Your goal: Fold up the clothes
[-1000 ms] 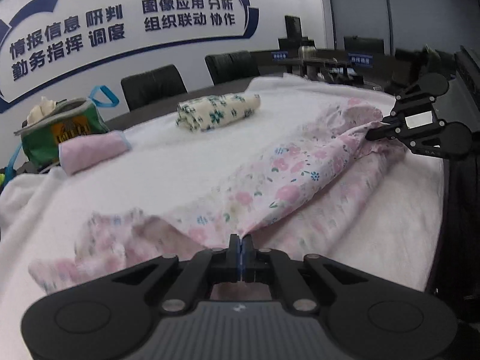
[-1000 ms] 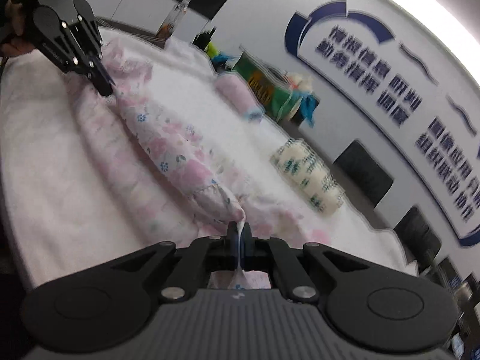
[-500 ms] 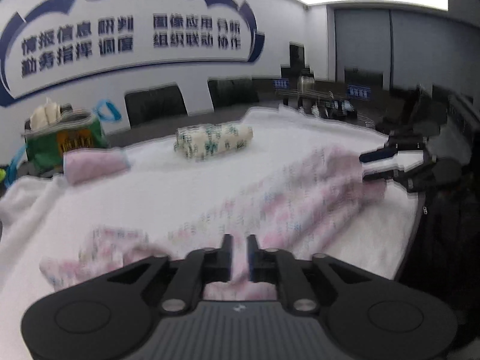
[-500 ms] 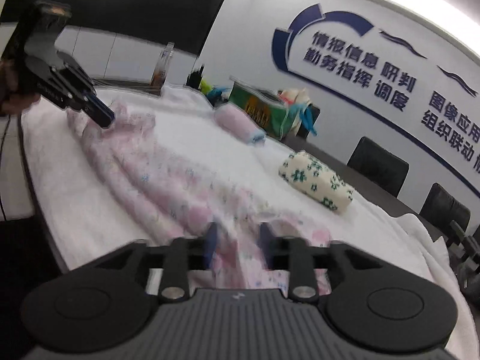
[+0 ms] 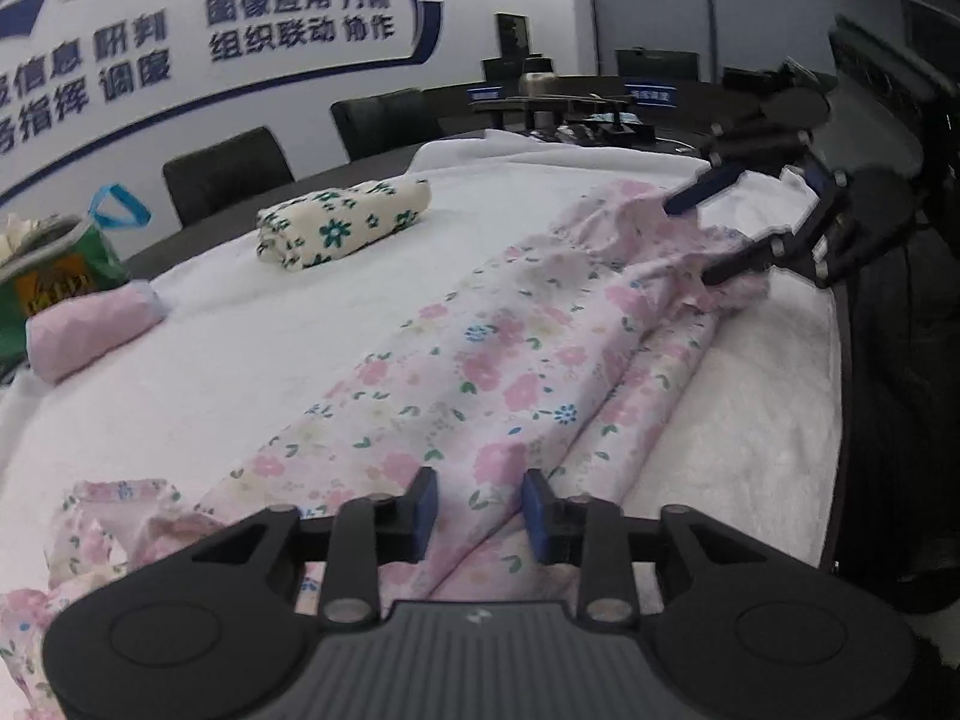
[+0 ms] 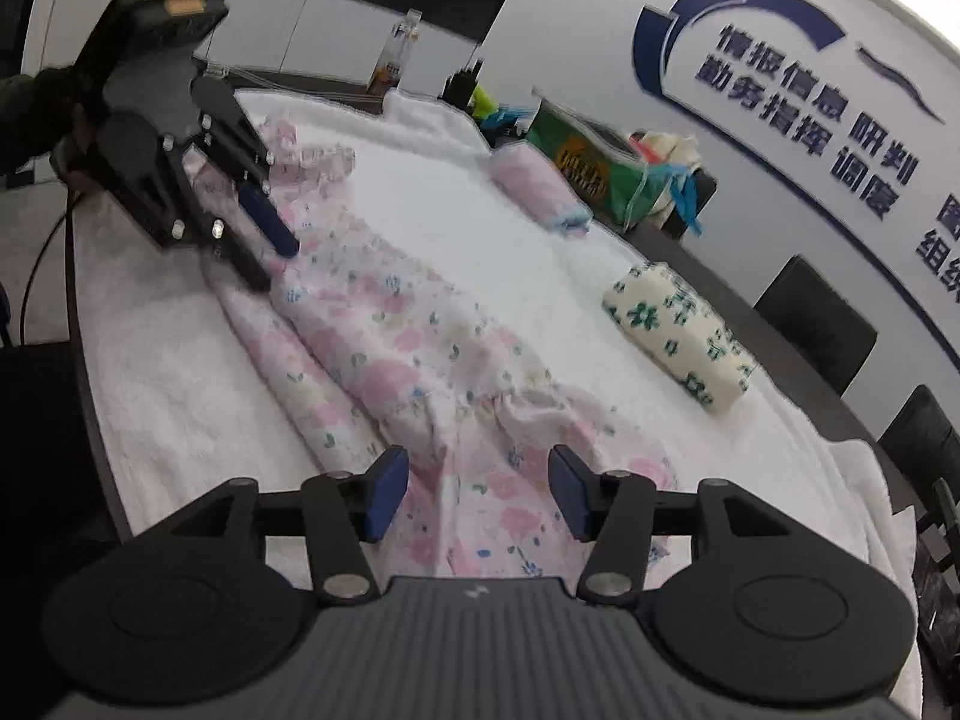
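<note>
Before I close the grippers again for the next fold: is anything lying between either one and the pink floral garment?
Nothing visible does. The left gripper and right gripper hang open right over the pink floral garment. The folded green-flowered bundle and pink roll lie apart on the white towel.

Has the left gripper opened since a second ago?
Yes. The left gripper was shut on the floral garment; its jaws now stand apart and the fabric lies flat on the white towel.
</note>
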The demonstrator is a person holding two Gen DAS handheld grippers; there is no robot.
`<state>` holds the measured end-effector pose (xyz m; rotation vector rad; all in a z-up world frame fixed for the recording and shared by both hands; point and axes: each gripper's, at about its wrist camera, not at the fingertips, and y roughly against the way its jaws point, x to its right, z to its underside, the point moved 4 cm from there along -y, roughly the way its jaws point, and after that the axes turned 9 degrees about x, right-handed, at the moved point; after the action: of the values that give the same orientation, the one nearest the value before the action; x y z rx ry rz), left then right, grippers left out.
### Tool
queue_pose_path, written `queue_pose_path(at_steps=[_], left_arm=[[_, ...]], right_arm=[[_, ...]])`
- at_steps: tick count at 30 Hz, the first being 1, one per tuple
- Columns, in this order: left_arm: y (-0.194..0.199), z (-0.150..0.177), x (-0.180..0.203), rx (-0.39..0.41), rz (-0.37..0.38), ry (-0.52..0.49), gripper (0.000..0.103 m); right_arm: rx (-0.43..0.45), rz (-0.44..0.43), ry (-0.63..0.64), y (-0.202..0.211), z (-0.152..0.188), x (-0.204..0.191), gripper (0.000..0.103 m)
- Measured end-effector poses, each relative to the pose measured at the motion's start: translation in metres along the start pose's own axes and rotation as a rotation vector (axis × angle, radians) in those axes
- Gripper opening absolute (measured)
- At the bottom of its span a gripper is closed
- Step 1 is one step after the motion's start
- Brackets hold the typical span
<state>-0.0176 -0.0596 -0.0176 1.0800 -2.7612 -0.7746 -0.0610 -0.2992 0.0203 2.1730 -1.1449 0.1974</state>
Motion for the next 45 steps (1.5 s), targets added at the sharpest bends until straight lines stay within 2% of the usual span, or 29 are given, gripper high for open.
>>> queue_pose_path(at_steps=[1,2,3,4,5,7,11,14,15,17,19,20,22,23,24,25,26,27,29,30,32,34,35,36,40,41,42,43,45], left_arm=[[0.000,-0.001,-0.001,-0.005,-0.001,0.003,0.002],[0.002,-0.001,-0.002,-0.003,-0.004,-0.001,0.002],[0.004,-0.002,-0.002,0.000,-0.007,-0.006,0.001],[0.006,-0.002,-0.002,0.001,-0.010,-0.012,0.000],[0.008,-0.002,-0.001,-0.001,-0.014,-0.018,0.000],[0.011,-0.001,-0.001,-0.004,-0.020,-0.031,0.000],[0.011,0.003,-0.003,-0.010,-0.018,-0.009,0.000],[0.013,0.007,-0.004,-0.003,-0.009,0.008,0.000],[0.014,0.008,-0.003,-0.002,-0.007,0.011,0.000],[0.015,0.012,-0.002,-0.006,-0.005,0.011,0.000],[0.017,0.014,-0.004,-0.004,-0.008,0.023,0.000],[0.017,0.014,-0.005,-0.002,-0.010,0.031,0.001],[0.020,0.011,-0.006,-0.001,-0.018,0.031,0.002],[0.023,0.009,-0.006,0.007,-0.029,0.032,0.004],[0.027,0.004,-0.007,0.024,-0.019,0.050,0.005],[0.032,-0.001,-0.008,0.041,-0.007,0.070,0.007],[0.035,-0.010,-0.008,0.068,0.022,0.102,0.015],[0.035,-0.019,-0.006,0.090,0.051,0.127,0.029],[0.026,-0.040,0.006,0.144,0.099,0.140,0.041],[0.015,-0.049,0.017,0.162,0.109,0.111,0.044],[-0.012,-0.059,0.042,0.145,0.107,0.013,0.044],[-0.038,-0.060,0.057,0.085,0.133,-0.016,0.043],[-0.047,-0.060,0.060,0.063,0.148,-0.003,0.043],[-0.052,-0.058,0.061,0.051,0.148,0.002,0.043],[-0.059,-0.058,0.058,0.053,0.124,0.030,0.043],[-0.060,-0.058,0.057,0.059,0.117,0.039,0.037],[-0.061,-0.059,0.055,0.064,0.110,0.047,0.010],[-0.061,-0.059,0.054,0.070,0.102,0.055,0.000],[-0.059,-0.060,0.053,0.088,0.085,0.055,0.000]], right_arm=[[-0.030,-0.004,0.016,-0.005,0.001,-0.001,0.051],[-0.070,-0.011,0.051,-0.014,0.003,-0.006,0.045],[-0.076,0.000,0.091,-0.016,0.002,-0.009,0.019],[-0.082,0.011,0.130,-0.018,0.000,-0.013,0.007],[-0.088,0.021,0.170,-0.021,-0.001,-0.017,0.003],[-0.098,0.047,0.251,-0.025,-0.005,-0.024,0.003],[-0.070,0.234,0.460,-0.014,-0.016,-0.032,0.003],[-0.047,0.382,0.678,-0.012,-0.008,-0.048,0.003],[-0.049,0.382,0.721,-0.012,-0.003,-0.053,0.003],[-0.077,0.363,0.782,-0.013,0.011,-0.065,0.003],[-0.180,0.263,0.783,-0.017,0.029,-0.073,0.005],[-0.232,0.218,0.767,-0.019,0.036,-0.073,0.006],[-0.247,0.179,0.695,-0.017,0.032,-0.066,0.010],[-0.225,0.142,0.638,-0.012,0.023,-0.061,0.020],[-0.203,0.105,0.580,-0.007,0.014,-0.055,0.040],[-0.181,0.069,0.522,-0.002,0.004,-0.050,0.048],[-0.159,0.033,0.464,0.004,-0.005,-0.045,0.058],[-0.138,-0.001,0.412,0.008,-0.014,-0.039,0.058],[-0.131,-0.045,0.377,0.000,-0.021,-0.028,0.058],[-0.134,-0.070,0.362,-0.007,-0.023,-0.023,0.058],[-0.162,-0.109,0.347,-0.022,-0.021,-0.015,0.055],[-0.224,-0.145,0.372,-0.042,-0.012,-0.018,0.026],[-0.259,-0.170,0.394,-0.048,-0.009,-0.019,0.004],[-0.258,-0.171,0.419,-0.049,-0.008,-0.022,0.004],[-0.119,-0.008,0.469,-0.028,-0.029,-0.018,0.004],[-0.089,0.024,0.491,-0.022,-0.031,-0.022,0.004],[-0.063,0.055,0.516,-0.017,-0.032,-0.027,0.004],[-0.058,0.077,0.563,-0.018,-0.027,-0.034,0.004],[-0.052,0.118,0.653,-0.021,-0.017,-0.048,0.008]])
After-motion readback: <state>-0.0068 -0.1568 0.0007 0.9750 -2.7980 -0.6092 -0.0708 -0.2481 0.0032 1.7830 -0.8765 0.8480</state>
